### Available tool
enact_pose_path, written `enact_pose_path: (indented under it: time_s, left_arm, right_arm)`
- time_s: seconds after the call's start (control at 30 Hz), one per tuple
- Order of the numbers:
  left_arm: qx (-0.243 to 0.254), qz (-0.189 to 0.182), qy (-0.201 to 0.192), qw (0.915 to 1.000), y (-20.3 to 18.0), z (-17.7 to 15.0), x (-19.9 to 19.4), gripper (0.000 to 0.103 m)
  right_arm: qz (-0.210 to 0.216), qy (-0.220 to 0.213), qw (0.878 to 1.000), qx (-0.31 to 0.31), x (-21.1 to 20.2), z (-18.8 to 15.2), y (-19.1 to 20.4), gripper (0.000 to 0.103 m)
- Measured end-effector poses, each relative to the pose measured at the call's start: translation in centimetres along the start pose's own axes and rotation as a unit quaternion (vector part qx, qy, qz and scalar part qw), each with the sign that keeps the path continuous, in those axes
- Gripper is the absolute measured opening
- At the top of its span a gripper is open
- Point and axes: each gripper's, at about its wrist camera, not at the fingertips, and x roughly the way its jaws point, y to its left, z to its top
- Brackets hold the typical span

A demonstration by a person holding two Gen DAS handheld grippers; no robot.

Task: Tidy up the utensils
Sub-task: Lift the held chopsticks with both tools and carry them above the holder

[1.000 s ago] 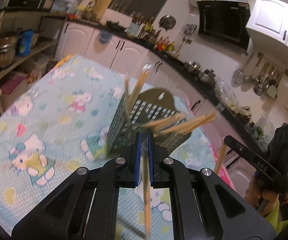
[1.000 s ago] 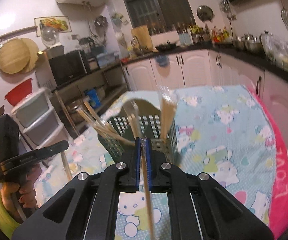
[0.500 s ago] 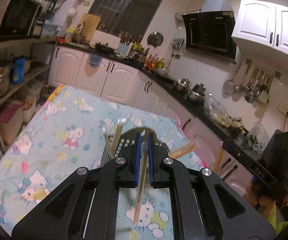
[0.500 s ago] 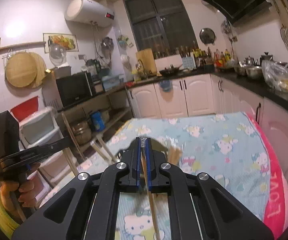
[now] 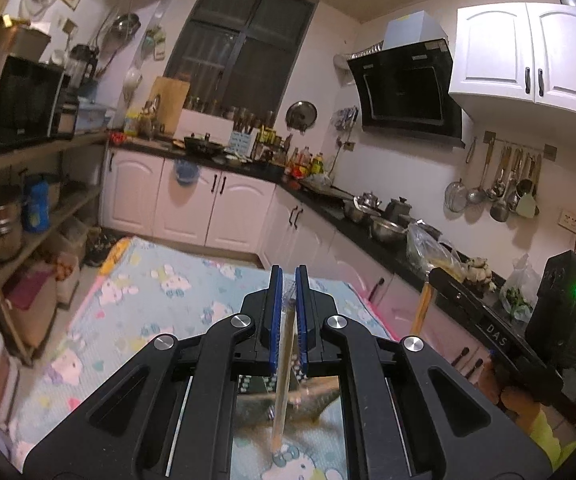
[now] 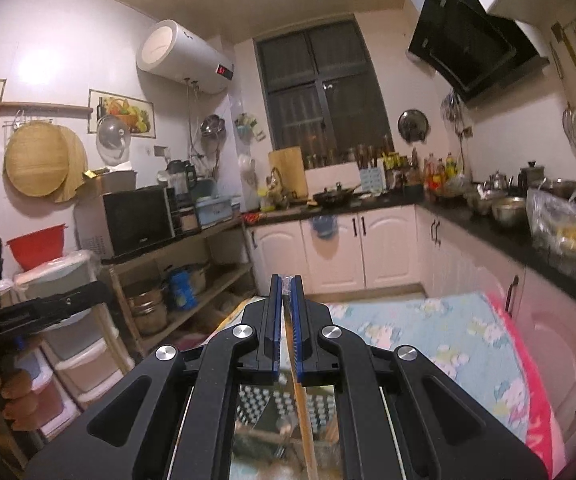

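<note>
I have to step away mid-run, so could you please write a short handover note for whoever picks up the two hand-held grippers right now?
Left hand-held gripper: shut on a chopstick that hangs down between the pads, its lower end over the tablecloth.
Right hand-held gripper: shut on a second chopstick, also pointing down.
Both are raised, cameras facing the kitchen. The green utensil basket sits below them, seen only through the gaps in the gripper frames, with other chopsticks leaning in it.
Done: some chopsticks in the basket.
Left: lower and release both held chopsticks into the basket, probably one at a time.
</note>
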Motion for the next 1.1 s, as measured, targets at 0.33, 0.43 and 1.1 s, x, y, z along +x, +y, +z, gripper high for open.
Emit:
enact_pose_path:
  time_s: [0.33,0.43,1.1]
  left_arm:
    - [0.008,0.030,-0.043,0.9986,-0.1,3.0,1.7,0.002]
    - [0.007,0.043,-0.053,0.9976,0.2,3.3,2.8,0.002]
    - [0.012,0.064,-0.033,0.9973,1.6,-0.8,8.5,0.002]
  right_arm:
    - [-0.008,-0.016,1.000,0.005,3.5,2.3,-0.5,0.005]
    - [-0.008,-0.023,1.000,0.006,4.5,2.5,-0.7,0.005]
    - [-0.019,-0.027,0.999,0.010,9.9,-1.6,-0.5,0.005]
